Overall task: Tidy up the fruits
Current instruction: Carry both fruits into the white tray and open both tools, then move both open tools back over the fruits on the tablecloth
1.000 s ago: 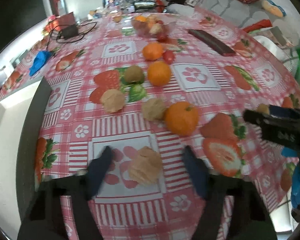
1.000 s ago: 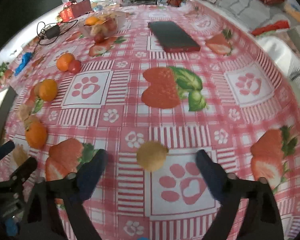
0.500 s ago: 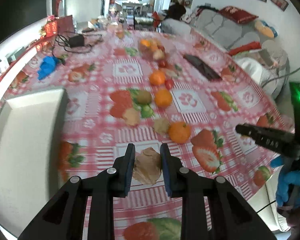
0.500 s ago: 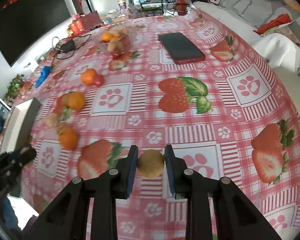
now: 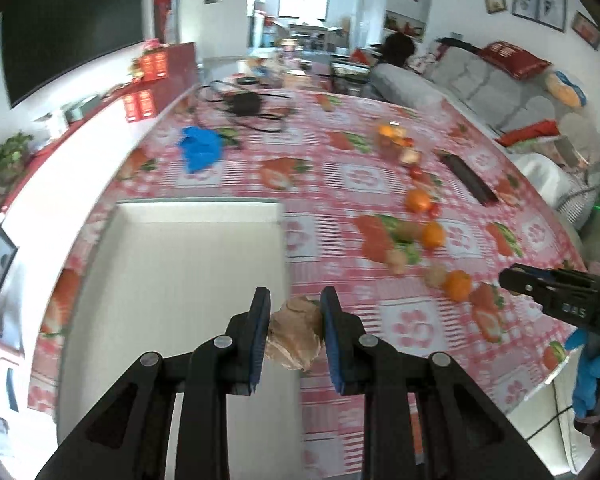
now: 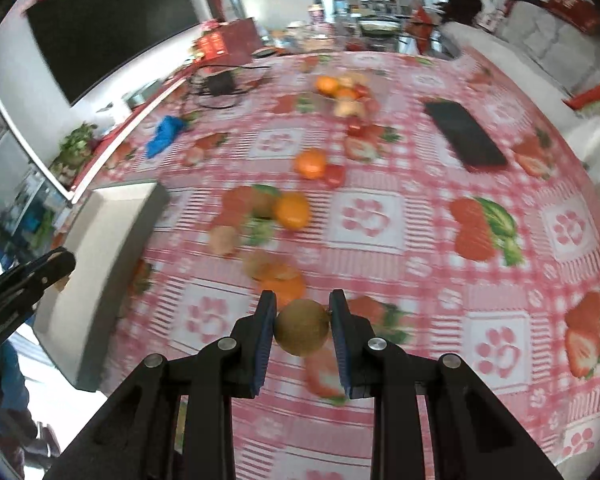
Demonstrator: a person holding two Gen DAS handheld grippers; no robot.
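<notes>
Red-and-white checked cloth with strawberry and paw prints covers the table (image 6: 440, 280), and much of it is smeared by motion blur, so we cannot name every loose fruit on it. We list what we can make out: an orange (image 6: 292, 210) beside a greenish-brown fruit (image 6: 262, 206), another orange (image 6: 310, 163) touching a small red fruit (image 6: 334, 176), and a clear bowl of fruit (image 6: 346, 94) farther back, its contents too blurred to sort. A dark flat case (image 6: 464, 136) lies well apart to the right.

Left tongs (image 5: 294, 322): clenched on a pale, knobbly brown lump (image 5: 294, 338); what kind of fruit it is we cannot tell. It is held above the table at the right-hand edge of a white tray (image 5: 180, 280), whose near end is cut off behind the tongs' black arms.

Right tongs (image 6: 302, 320): clenched on a round brown fruit (image 6: 302, 332), held clear of the cloth, with a blurred orange (image 6: 284, 280) partly hidden behind it.

Against a second ago: both tongs stood wide open around these same two pieces, which then lay on the cloth. Both pieces now sit off the table. The tray, then only a sliver at the left edge of the left view, now fills its lower left.
</notes>
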